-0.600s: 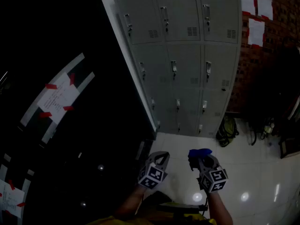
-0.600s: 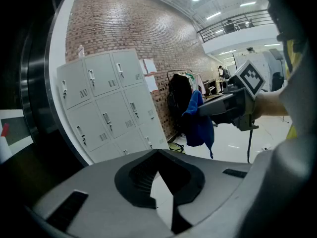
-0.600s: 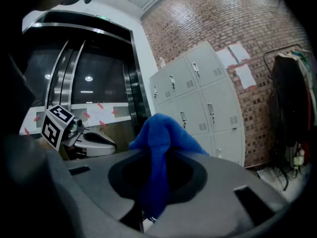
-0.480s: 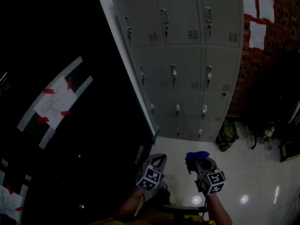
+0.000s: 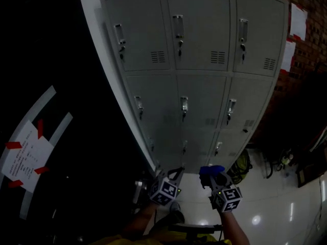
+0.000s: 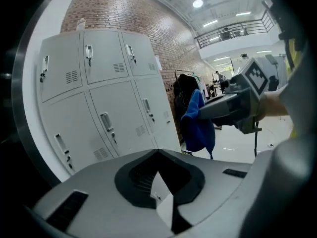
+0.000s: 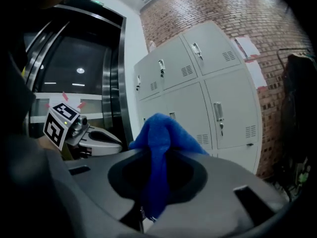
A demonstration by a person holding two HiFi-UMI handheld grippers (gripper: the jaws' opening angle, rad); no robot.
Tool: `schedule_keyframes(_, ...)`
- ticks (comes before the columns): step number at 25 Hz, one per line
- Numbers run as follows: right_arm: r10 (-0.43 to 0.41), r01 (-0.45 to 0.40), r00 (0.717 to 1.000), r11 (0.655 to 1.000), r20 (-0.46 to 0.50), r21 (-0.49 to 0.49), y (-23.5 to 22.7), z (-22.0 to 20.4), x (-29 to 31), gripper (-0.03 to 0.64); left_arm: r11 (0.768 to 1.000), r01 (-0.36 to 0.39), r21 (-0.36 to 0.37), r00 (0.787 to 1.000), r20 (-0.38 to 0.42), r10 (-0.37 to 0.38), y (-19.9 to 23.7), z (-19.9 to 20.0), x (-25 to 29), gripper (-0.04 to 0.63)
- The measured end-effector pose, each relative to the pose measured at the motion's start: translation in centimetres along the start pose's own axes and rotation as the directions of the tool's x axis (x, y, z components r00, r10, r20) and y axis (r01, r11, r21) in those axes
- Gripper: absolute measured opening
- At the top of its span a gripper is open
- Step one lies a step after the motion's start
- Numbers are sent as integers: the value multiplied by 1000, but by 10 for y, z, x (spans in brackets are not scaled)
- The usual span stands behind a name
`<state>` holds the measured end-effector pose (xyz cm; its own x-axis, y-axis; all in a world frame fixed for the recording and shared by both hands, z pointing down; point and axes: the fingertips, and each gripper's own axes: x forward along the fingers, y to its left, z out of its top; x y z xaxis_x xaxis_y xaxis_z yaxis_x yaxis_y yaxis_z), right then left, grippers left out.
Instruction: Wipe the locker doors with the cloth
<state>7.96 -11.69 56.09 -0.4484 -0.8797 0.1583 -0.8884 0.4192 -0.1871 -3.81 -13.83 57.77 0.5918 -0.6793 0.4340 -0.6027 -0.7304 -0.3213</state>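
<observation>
A grey bank of lockers [image 5: 204, 34] stands ahead, three columns wide, every door shut with its handle and vent showing. Both grippers hang low in front of its bottom row, clear of the doors. My right gripper [image 5: 212, 171] is shut on a blue cloth [image 5: 211, 168], which bunches over the jaws and droops between them in the right gripper view, cloth [image 7: 161, 133]. My left gripper [image 5: 177, 172] sits just to its left, jaws shut with nothing in them [image 6: 159, 152]. The left gripper view shows the cloth [image 6: 198, 123] hanging beside the lockers [image 6: 99, 83].
A dark glass wall with a paper taped in red [image 5: 23, 154] runs along the left. To the right is a brick wall with white sheets [image 5: 298, 22]. Dark bags and gear [image 5: 240, 167] lie at the lockers' right foot on a glossy white floor [image 5: 276, 208].
The lockers have grown larger and closer in the head view. Both grippers kept their low positions, the right one still holding the blue cloth.
</observation>
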Motion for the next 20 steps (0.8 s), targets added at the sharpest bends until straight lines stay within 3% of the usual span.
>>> schedule_keyframes(3,-16,17,1000,999,18,-29,-14,33,71,67,1000,-18,23,999,40,17,76,17,22,2)
schedule_keyframes(6,-21,21,1000,999,19,-36,-16,52,123,67,999,-50,-2,998,23,50,136,12,42,2)
schedule_keyframes(13,5,-5,1000,1000,0,-16,-45,74,197,67,998,-37,-52,999,-6,37,178,13,79,2)
schedule_keyframes(16,67,-61,995,995,78,-76,-37,128,239,67,997,-48,-66,999,5,48,181,21,69,2)
schedule_keyframes(20,120,-85,967,984,224,-160,-23,231,306,67,989,-113,-92,994,-12,112,198,22,65,2)
